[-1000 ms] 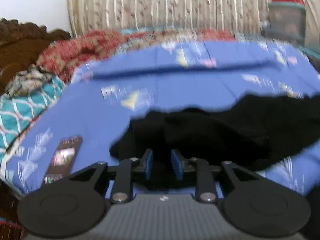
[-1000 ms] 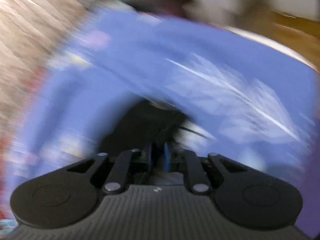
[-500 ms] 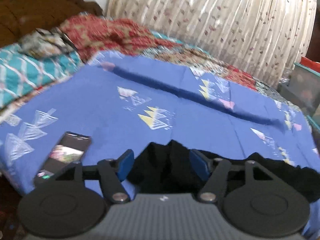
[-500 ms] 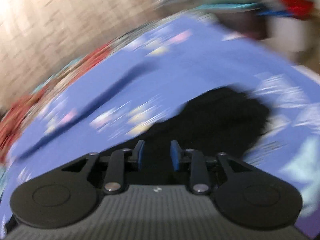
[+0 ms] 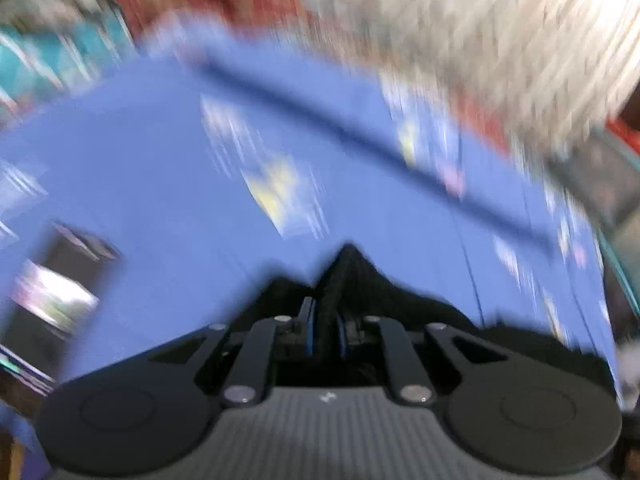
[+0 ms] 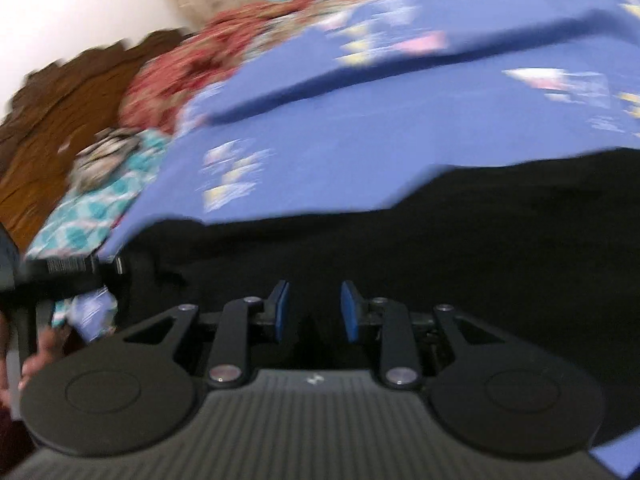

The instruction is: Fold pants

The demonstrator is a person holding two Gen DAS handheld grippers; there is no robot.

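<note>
Left wrist view, nearest: left gripper (image 5: 323,330) pinched onto a peak of the black pants (image 5: 352,276), blue bedsheet (image 5: 168,168) and a phone (image 5: 52,296) at left beyond. Right wrist view: right gripper (image 6: 311,312) parted over pants (image 6: 460,248), holding nothing. Risk, by judgement: thin pinch slipping under a fast pull, dropping the fold.

This is a bedroom in a home. A bed is spread with a blue sheet (image 6: 360,128) printed with small triangles, and a carved brown wooden headboard (image 6: 52,120) stands at its end. Teal patterned bedding (image 6: 92,216) and a red floral blanket (image 6: 176,72) lie heaped by the headboard. A pale pleated curtain (image 5: 480,28) hangs behind the bed. A phone (image 5: 52,300) lies on the sheet.
</note>
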